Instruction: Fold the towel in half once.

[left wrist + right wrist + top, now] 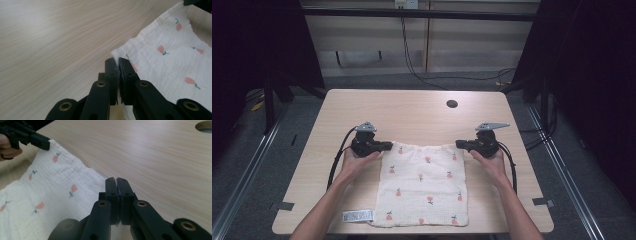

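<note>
The left gripper [118,61] has its jaws pinched on the far left corner of the white crinkled muslin cloth with small pink flower prints [424,185], and the right gripper [116,180] has its jaws pressed together on the far right corner. Both corners look secured, so the grasp seems done; the lifting, folding or spreading is still to come. The cloth lies flat on the near half of the pale wooden tabletop [412,110], its near edge close to the table's front edge. A white label [358,216] lies just beside its near left corner. A round cable hole [452,104] sits well beyond — nothing stands in the way.
</note>
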`<state>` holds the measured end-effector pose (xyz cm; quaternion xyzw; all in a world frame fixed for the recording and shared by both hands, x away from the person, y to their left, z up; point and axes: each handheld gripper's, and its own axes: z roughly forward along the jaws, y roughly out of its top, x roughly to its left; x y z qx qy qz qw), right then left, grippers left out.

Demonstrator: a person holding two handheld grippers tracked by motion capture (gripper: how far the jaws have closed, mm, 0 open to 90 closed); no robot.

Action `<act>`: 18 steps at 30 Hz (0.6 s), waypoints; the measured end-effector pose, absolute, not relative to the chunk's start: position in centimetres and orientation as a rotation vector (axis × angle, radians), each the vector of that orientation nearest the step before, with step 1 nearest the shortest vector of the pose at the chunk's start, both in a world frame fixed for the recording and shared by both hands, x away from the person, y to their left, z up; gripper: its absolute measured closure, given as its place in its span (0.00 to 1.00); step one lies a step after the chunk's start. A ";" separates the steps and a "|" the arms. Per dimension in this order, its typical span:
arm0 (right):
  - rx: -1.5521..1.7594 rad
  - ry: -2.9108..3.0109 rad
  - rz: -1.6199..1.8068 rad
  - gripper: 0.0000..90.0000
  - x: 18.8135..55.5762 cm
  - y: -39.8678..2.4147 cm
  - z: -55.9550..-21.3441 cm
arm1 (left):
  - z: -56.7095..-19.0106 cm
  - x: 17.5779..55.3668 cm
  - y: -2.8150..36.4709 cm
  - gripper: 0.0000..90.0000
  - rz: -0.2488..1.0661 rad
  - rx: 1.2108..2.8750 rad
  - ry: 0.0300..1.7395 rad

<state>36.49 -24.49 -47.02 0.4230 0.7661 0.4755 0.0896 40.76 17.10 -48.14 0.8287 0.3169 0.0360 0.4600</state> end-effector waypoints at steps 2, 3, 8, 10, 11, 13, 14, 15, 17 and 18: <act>1.259 2.268 1.428 0.98 36.4 -24.6 -46.7 | -47.9 40.7 17.4 0.96 0.086 2.021 0.780; 1.249 2.266 1.428 0.98 36.4 -24.7 -46.6 | -47.8 40.6 17.4 0.96 0.088 2.018 0.779; 1.255 2.248 1.455 0.98 36.4 -25.0 -46.2 | -47.1 40.4 17.3 0.96 0.072 1.992 0.760; 1.236 2.238 1.458 0.98 36.4 -25.0 -45.9 | -46.5 40.4 17.4 0.97 0.078 1.979 0.756; 1.234 2.238 1.453 0.98 36.4 -25.0 -45.7 | -46.2 40.4 17.4 0.97 0.078 1.979 0.745; 1.239 2.229 1.474 0.98 36.4 -25.0 -45.5 | -45.8 40.4 17.6 0.97 0.077 1.958 0.747; 1.236 2.230 1.466 0.98 36.4 -24.9 -45.4 | -45.7 40.4 17.7 0.97 0.076 1.949 0.751; 1.228 2.226 1.472 0.98 36.4 -24.9 -45.2 | -45.6 40.4 17.7 0.97 0.074 1.945 0.751; 1.223 2.215 1.481 0.98 36.5 -24.9 -44.8 | -45.6 40.4 17.5 0.97 0.073 1.939 0.750; 1.215 2.210 1.484 0.98 36.5 -24.9 -44.5 | -45.5 40.4 17.5 0.97 0.069 1.937 0.746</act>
